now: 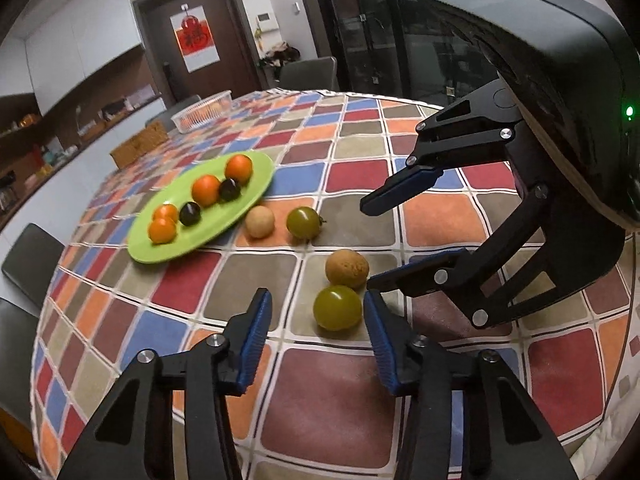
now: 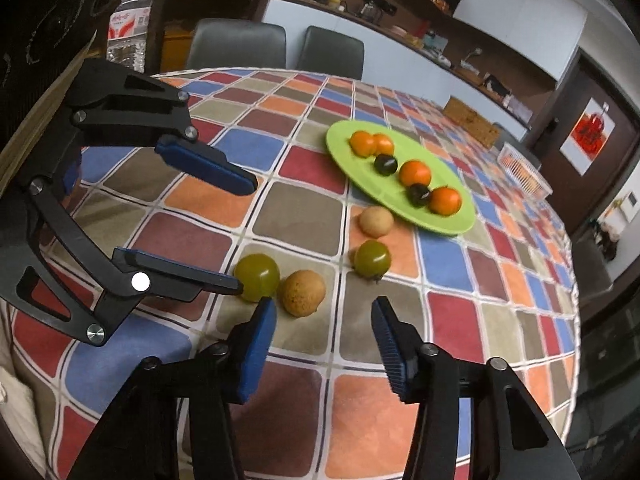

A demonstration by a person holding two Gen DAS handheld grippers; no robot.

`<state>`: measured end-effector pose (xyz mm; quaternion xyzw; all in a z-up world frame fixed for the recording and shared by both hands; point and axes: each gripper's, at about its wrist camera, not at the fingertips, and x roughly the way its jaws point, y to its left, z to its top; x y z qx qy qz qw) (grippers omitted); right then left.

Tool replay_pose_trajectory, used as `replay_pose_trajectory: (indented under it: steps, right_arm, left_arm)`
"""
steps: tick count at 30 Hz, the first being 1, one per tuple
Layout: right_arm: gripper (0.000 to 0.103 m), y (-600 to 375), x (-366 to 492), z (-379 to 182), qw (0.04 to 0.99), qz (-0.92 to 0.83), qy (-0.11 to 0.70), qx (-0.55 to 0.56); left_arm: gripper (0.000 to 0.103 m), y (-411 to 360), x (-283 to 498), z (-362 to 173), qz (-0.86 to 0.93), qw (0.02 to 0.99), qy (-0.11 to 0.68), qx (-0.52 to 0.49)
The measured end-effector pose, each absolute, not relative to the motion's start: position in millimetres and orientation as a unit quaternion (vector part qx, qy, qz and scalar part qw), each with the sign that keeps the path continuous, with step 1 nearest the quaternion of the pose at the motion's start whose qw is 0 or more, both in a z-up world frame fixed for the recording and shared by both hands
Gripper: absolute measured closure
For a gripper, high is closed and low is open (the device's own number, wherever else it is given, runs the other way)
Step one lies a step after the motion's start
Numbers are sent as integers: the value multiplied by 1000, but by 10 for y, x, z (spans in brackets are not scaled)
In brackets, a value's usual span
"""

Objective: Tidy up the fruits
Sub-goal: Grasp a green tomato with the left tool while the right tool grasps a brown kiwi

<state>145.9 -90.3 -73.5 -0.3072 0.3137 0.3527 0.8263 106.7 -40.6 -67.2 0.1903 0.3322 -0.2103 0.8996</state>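
Note:
A green plate (image 1: 256, 178) (image 2: 344, 138) on the checkered tablecloth holds several orange fruits (image 1: 206, 189) and two dark ones (image 1: 189, 213). Beside it on the cloth lie two green tomatoes (image 1: 337, 307) (image 1: 303, 222) and two tan round fruits (image 1: 346, 268) (image 1: 260, 221). My left gripper (image 1: 316, 308) is open, low over the table, with the near green tomato (image 2: 257, 277) just ahead between its fingertips. My right gripper (image 2: 324, 312) is open and empty, with the near tan fruit (image 2: 302, 293) just ahead of it. Each gripper shows in the other's view.
A white basket (image 1: 202, 112) (image 2: 522, 170) stands at the table's far side, with a woven box (image 1: 138, 146) near it. Chairs (image 2: 276, 46) ring the table. A water bottle (image 2: 129, 20) stands beyond the left gripper. A counter runs along the wall.

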Motion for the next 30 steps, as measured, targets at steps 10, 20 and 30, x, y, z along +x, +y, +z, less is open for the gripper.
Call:
replay_pose_trajectory:
  steps: [10,20,30]
  right_arm:
    - [57,-906,1545,-791,821,367,326,-291]
    - [62,-883,1581,-809,820,376,335,-270]
    - [72,-797,1632,-837,822,379,348,-244]
  left_arm:
    - [66,-431,1229,-767,-232,882,371,175]
    - [74,-353,1270,-748,-219,884,381,156]
    - [74,-175,1253,-693,-185,896,388,114]
